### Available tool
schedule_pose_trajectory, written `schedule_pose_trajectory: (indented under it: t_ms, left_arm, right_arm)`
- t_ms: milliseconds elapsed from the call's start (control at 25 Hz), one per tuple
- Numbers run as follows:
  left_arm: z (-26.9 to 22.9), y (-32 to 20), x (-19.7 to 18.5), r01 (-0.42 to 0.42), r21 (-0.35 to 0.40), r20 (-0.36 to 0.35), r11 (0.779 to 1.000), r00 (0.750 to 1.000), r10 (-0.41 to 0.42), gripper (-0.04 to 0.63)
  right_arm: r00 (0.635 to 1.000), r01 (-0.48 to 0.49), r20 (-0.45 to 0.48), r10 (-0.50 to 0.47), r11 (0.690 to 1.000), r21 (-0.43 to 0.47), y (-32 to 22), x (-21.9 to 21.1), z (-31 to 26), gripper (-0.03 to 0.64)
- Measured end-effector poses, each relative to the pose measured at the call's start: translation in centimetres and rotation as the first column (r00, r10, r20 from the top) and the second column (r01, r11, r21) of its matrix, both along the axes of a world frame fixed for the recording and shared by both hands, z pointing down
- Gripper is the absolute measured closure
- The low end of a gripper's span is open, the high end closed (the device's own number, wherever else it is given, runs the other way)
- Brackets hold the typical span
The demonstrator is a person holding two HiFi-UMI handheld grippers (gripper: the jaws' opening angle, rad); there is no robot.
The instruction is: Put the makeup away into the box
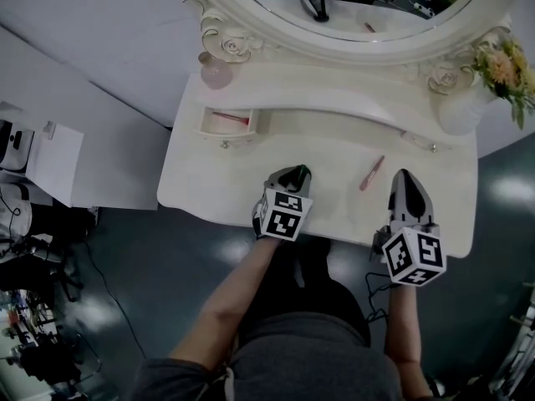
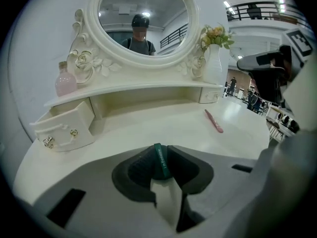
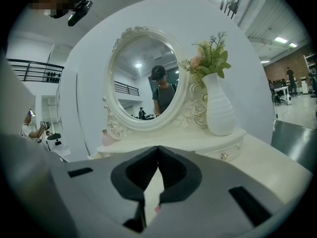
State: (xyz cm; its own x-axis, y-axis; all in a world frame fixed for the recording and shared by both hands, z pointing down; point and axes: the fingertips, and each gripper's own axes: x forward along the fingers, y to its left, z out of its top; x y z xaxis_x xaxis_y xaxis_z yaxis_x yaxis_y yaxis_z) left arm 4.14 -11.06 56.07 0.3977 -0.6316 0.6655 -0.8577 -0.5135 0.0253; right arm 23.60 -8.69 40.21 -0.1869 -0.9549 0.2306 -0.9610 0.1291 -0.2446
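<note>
My left gripper (image 1: 294, 176) is over the front middle of the white vanity table (image 1: 209, 182), pointing down at it. In the left gripper view its jaws (image 2: 159, 157) are shut on a thin dark-green makeup stick (image 2: 159, 161), seen end-on between the pads. A pink makeup pencil (image 1: 372, 173) (image 2: 214, 120) lies loose on the tabletop, between the two grippers. The small drawer (image 1: 226, 122) (image 2: 64, 125) at the back left stands pulled open, with a pink stick (image 1: 230, 119) lying inside. My right gripper (image 1: 407, 178) (image 3: 158, 150) rests near the table's right front, shut with nothing in it.
A pink bottle (image 1: 216, 72) (image 2: 65, 81) stands on the shelf above the drawer. A white vase of flowers (image 1: 464, 107) (image 3: 218, 105) stands at the back right. The oval mirror (image 1: 359, 7) rises behind the shelf. A second, shut drawer (image 1: 418, 140) is at the right.
</note>
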Motion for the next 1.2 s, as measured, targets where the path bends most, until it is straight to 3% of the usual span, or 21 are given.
schedule_pose_trajectory:
  t_ms: [280, 680, 1200]
  left_arm:
    - [0.5, 0.1, 0.2, -0.023, -0.018, 0.034, 1.000, 0.999, 0.024, 0.537]
    - [0.6, 0.0, 0.2, -0.027, -0.033, 0.026, 0.999, 0.999, 0.028, 0.584]
    - [-2.9, -0.8, -1.0, 0.025, 0.041, 0.007, 0.999, 1.000, -0.025, 0.589]
  right_arm:
    - [1.000, -0.001, 0.000, 0.001, 1.000, 0.006, 0.1, 0.2, -0.1, 0.612]
    - [1.000, 0.018, -0.007, -0.017, 1.000, 0.010, 0.2, -0.3, -0.3, 0.612]
    - [0.998, 0.057, -0.003, -0.057, 0.998, 0.015, -0.2, -1.1, -0.4, 0.612]
